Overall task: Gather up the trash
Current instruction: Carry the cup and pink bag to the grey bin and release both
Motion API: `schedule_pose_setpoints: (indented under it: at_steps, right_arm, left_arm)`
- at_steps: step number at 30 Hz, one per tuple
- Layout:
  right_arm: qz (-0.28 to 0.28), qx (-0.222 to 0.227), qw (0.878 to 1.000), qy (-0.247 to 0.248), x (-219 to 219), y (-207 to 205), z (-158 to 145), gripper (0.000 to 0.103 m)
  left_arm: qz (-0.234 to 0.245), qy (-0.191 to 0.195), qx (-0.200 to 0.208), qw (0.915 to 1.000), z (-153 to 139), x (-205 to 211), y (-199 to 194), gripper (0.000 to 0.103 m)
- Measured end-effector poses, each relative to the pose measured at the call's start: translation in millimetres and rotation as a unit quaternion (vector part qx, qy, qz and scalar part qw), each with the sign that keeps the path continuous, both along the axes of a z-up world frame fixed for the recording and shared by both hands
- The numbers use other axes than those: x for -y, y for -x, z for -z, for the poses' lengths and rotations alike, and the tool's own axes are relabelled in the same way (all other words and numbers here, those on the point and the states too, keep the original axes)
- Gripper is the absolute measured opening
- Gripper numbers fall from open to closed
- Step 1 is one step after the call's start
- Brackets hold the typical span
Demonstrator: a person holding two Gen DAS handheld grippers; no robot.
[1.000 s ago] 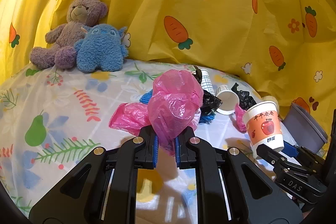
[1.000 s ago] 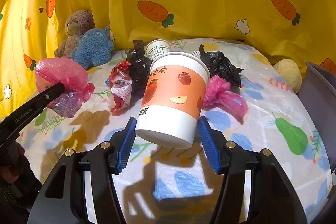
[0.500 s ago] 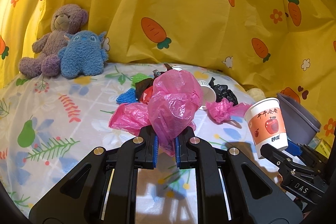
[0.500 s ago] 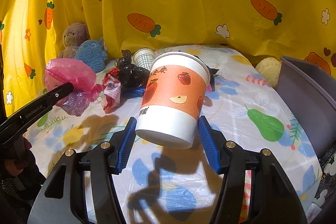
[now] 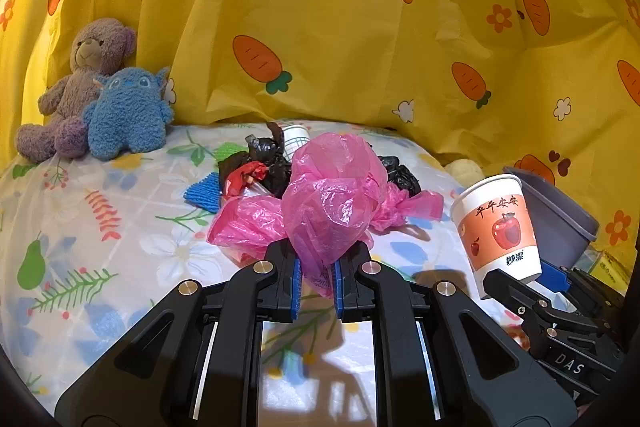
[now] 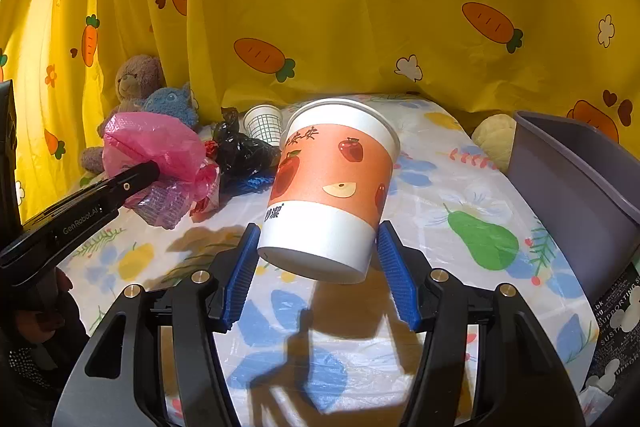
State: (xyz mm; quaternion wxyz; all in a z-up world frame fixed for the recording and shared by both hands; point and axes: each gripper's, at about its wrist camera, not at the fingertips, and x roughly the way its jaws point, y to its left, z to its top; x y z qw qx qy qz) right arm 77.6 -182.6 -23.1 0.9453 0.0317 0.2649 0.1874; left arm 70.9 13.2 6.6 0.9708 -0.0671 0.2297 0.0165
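Crowding tablecloth [image 5: 120, 267]: black bags [image 5: 272, 163], checked cup [image 6: 262, 125] (w/ plush toys [image 5: 124, 115] behind).

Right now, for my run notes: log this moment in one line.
left gripper: shut on pink bag | right gripper: shut on paper cup | grey bin: at right

Each wrist camera looks forward and slightly down over the bed [image 5: 100, 267], close; both share the trash pile [image 5: 264, 163] near the curtain [image 6: 360, 27].

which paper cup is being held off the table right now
The apple-print cup, clamped in the right gripper; the grid-patterned cup lies among the trash.
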Motion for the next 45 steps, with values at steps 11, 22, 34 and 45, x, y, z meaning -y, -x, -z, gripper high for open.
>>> schedule_pose_setpoints:
  at_steps: [11, 22, 34, 45]
  right_arm:
    - [0.011, 0.01, 1.0, -0.001, 12.0, 2.6, -5.7, 0.058]
    - [0.028, 0.02, 0.999, -0.006, 30.4, 3.1, -13.9, 0.058]
    - [0.068, 0.04, 0.997, -0.01, 64.3, -0.1, -27.7, 0.058]
    - [0.156, 0.069, 0.985, -0.007, 129.7, -8.6, -47.5, 0.058]
  left_arm:
    - [0.021, -0.003, 0.01, 0.9997, -8.5, 14.3, -5.5, 0.011]
    - [0.045, -0.008, 0.017, 0.9988, -21.1, 34.5, -13.4, 0.011]
    - [0.087, -0.015, 0.017, 0.996, -33.6, 66.5, -32.5, 0.011]
    - [0.176, -0.011, 0.031, 0.9839, -57.8, 132.7, -67.9, 0.011]
